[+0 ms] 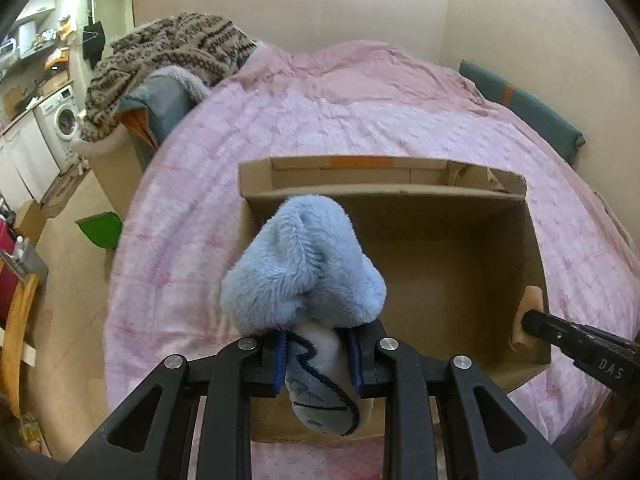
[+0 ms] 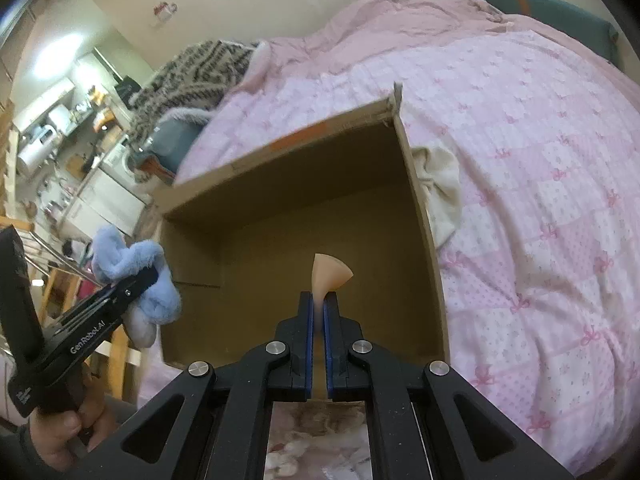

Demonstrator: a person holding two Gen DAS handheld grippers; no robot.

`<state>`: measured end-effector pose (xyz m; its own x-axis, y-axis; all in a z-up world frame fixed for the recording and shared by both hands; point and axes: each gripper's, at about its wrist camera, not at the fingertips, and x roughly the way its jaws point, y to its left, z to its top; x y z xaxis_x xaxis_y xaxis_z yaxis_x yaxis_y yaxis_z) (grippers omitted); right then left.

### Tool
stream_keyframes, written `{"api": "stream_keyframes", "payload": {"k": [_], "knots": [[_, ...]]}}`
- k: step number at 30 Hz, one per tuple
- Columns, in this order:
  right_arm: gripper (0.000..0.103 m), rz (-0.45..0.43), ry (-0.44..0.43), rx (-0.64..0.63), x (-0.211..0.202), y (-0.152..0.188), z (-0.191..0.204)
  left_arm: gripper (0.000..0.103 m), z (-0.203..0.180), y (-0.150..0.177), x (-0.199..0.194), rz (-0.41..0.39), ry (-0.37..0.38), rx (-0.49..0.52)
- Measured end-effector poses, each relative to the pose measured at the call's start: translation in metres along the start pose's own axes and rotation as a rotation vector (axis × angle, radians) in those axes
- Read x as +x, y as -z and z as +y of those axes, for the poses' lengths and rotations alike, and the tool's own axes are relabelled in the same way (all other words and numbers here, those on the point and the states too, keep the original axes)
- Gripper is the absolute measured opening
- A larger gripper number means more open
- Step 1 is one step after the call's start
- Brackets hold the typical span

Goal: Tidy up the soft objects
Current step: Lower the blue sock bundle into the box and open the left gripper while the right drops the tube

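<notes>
1. The left gripper is clamped on a fluffy light-blue soft toy; its blue pads press the toy's paler lower part from both sides, and the fuzzy bulk bulges out above the fingertips.
2. The toy hangs over the near left corner of an open cardboard box, partly above the box's left wall.
3. From the right wrist view the same toy shows at the left, just outside the box's left wall, with the left gripper wrapped around it and a hand gripping its handle at the lower left.
4. The right gripper is closed almost fully on a small peach-coloured sponge wedge; the thin end is pinched between the pads and the wider fan-shaped end sticks up beyond them.
5. The sponge is held above the inside of the box, toward its near side. In the left wrist view it sits at the box's right wall, with the right gripper coming in from the right edge.
6. The inside of the box looks bare as far as it shows.
7. The box rests on a bed covered by a pink patterned quilt.
8. A cream cloth lies on the quilt, touching the outside of the box's right wall.
9. A brown patterned knit blanket is heaped at the far left end of the bed.
</notes>
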<state>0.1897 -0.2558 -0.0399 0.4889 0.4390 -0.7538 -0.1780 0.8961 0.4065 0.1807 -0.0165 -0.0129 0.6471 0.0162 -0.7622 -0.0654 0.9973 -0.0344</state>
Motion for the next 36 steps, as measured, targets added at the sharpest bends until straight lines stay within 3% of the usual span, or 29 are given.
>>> {"api": "stream_keyframes", "payload": {"k": [9,27,33,36], "knots": [[0.006,0.067,0.037,-0.004,0.024,0.002,-0.001,0.022,-0.002,0.008,0.027,0.043,0.018,0.006],[0.007,0.156,0.057,-0.019,0.041,0.018,0.001,0.024,0.0,0.019,0.039,0.073,0.013,0.012],[0.007,0.161,0.056,-0.014,0.04,0.021,-0.002,0.032,0.002,0.022,0.042,0.091,0.021,0.009],[0.007,0.166,0.054,-0.011,0.04,0.021,-0.001,0.046,-0.001,0.022,0.041,0.092,0.017,0.029]]}}
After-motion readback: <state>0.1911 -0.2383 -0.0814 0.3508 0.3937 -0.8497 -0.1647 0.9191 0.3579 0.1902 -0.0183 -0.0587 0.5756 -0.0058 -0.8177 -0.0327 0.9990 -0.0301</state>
